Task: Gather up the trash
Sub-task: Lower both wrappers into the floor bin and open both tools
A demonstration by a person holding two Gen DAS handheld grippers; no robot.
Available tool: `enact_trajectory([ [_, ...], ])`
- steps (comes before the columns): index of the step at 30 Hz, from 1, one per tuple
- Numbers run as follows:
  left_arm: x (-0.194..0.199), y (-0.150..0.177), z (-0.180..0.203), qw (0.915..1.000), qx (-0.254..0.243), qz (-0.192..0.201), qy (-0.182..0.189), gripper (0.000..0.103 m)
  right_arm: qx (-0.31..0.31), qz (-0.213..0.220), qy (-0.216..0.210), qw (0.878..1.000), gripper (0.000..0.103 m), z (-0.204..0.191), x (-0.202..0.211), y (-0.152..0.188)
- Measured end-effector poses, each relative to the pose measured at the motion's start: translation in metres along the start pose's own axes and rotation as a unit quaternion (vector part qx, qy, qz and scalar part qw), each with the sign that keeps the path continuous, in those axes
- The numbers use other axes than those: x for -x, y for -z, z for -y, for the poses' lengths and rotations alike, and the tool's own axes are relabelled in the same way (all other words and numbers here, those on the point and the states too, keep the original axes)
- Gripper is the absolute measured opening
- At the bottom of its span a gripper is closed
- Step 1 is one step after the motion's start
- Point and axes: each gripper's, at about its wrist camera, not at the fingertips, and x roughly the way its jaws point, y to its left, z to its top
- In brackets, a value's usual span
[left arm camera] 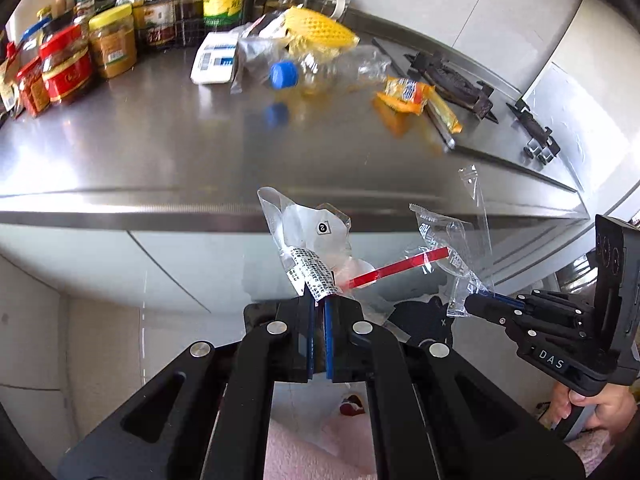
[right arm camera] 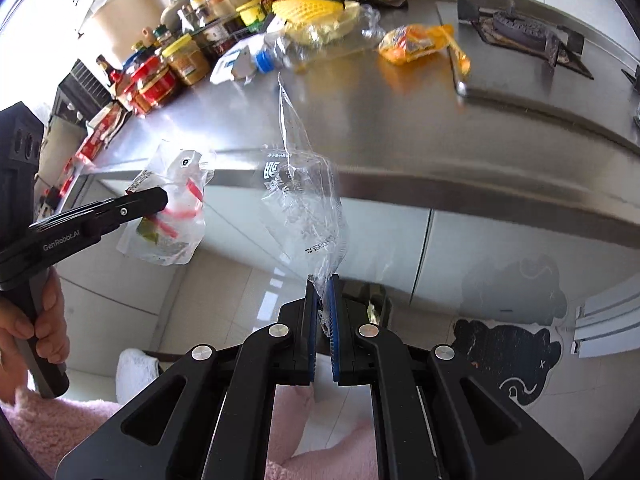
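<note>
Stainless steel bench (left arm camera: pixel 160 152) fills the upper view, white cabinet doors (right arm camera: pixel 400 240) below its front edge. Jars and bottles (left arm camera: pixel 108 40) crowd its back left corner; a yellow foam net (left arm camera: pixel 320 30), crushed clear bottle with blue cap (left arm camera: pixel 320 70) and orange snack wrapper (left arm camera: pixel 406 94) lie mid-bench. Off the front edge, the left gripper (left arm camera: pixel 319 300) pinches a clear bag with red strip (left arm camera: pixel 316 240); the right gripper (right arm camera: pixel 323 296) pinches a crinkled clear printed wrapper (right arm camera: pixel 304 196).

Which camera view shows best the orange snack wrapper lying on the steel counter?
The right wrist view: the orange snack wrapper appears larger, with its crumpled shape whole. The left wrist view shows the same wrapper smaller and blurrier, farther across the counter.
</note>
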Motion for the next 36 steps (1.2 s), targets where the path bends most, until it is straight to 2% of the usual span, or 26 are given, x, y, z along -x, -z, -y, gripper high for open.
enact_trajectory([
  [7, -0.059, 0.046, -0.028, 0.9967, 0.030, -0.071, -0.025, 0.002, -0.008, -0.104, -0.001, 0.995, 0.007, 0.005, -0.073, 0.040],
  [12, -0.117, 0.066, -0.051, 0.9910, 0.069, -0.113, -0.019, 0.002, -0.048, -0.157, 0.005, 0.986, 0.007, 0.024, -0.139, 0.067],
  [20, -0.211, 0.087, -0.073, 0.9806, 0.102, -0.168, -0.001, 0.003, -0.083, -0.166, 0.006, 0.983, 0.007, 0.043, -0.230, 0.091],
  [26, -0.266, 0.098, -0.090, 0.9742, 0.108, -0.198, -0.006, 0.005, -0.113, -0.184, 0.008, 0.976, 0.007, 0.053, -0.280, 0.099],
  [31, -0.289, 0.108, -0.101, 0.9715, 0.109, -0.210, -0.005, 0.011, -0.121, -0.189, 0.018, 0.974, 0.010, 0.056, -0.306, 0.098],
  [33, -0.294, 0.105, -0.102, 0.9706, 0.111, -0.214, -0.004, 0.016, -0.126, -0.186, 0.016, 0.974, 0.011, 0.057, -0.312, 0.097],
  [36, -0.296, 0.101, -0.103, 0.9709, 0.108, -0.213, -0.004, 0.017, -0.118, -0.187, 0.018, 0.975, 0.012, 0.056, -0.317, 0.095],
])
